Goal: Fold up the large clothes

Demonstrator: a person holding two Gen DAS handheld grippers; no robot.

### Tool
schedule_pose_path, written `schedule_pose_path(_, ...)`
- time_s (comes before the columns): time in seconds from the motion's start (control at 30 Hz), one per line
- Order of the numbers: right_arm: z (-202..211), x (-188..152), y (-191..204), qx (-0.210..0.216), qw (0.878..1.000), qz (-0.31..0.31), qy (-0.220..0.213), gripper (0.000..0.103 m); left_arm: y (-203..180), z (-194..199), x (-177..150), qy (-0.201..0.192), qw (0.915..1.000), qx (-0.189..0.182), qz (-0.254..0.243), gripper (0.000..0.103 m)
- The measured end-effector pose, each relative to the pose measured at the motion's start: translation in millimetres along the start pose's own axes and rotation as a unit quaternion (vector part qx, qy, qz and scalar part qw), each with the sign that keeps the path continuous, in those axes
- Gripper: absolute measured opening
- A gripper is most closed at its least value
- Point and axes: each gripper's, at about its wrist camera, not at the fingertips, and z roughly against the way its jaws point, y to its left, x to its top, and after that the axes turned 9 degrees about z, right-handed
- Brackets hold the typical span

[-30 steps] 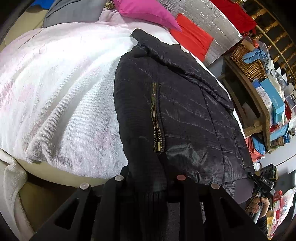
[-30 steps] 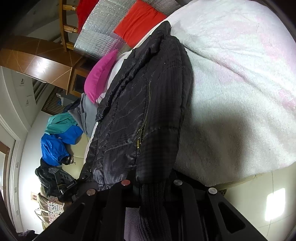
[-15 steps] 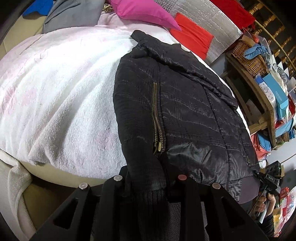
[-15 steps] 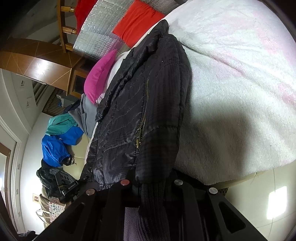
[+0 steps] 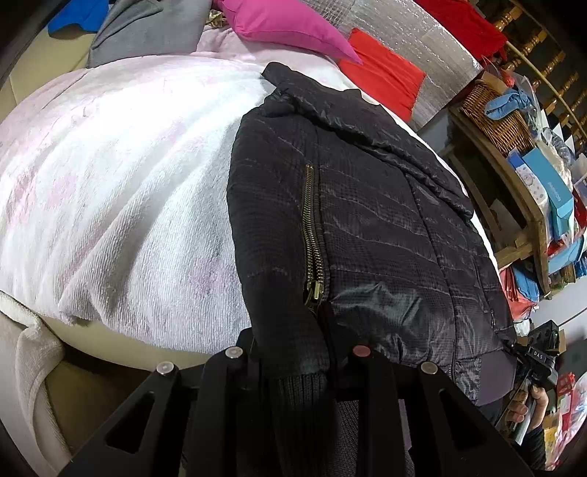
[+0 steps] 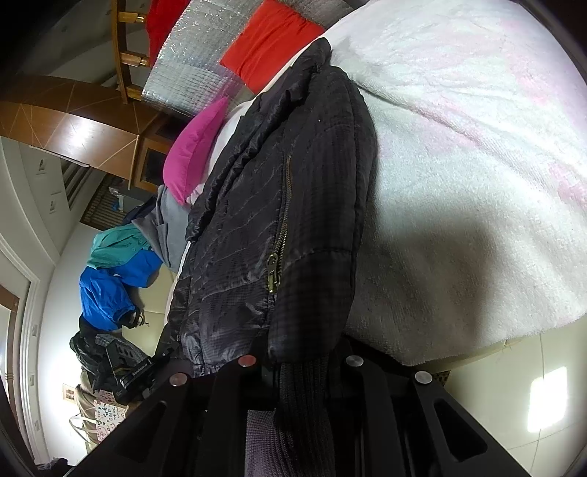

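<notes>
Jacket (image 5: 367, 227) lies on the bed's white blanket (image 5: 110, 190), long axis running straight away from both grippers: ribbed hem and cuffs at the near bed edge, collar (image 5: 293, 88) at the far end toward the pink pillow (image 5: 286, 25). Left gripper (image 5: 297, 367) is seen clamped on the knit cuff (image 5: 304, 400) of the sleeve folded along the jacket's left side; right gripper (image 6: 297, 367) is likewise closed on the other ribbed cuff (image 6: 301, 389). Each hand sits at its own lower corner, neither nearer the collar.

Bare blanket is noted wide on the left hand's side and also beyond the right hand's side, so room exists either way. A hem-to-collar fold is judged likely next; the lift would travel forward along the long axis. The near edge drops to the floor (image 6: 513, 367) directly below the grippers, so slack fabric could slide off. A cluttered wooden shelf (image 5: 513, 183) stands close on one side.
</notes>
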Motion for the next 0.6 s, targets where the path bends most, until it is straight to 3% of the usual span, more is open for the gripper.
schedule_pose_path(0.6,3.0,1.2,10.8,-0.013,1.000,0.028,0.001,0.015,-5.1,8.8,-4.0,-0.017,0.9998,0.005,-0.010,0.022)
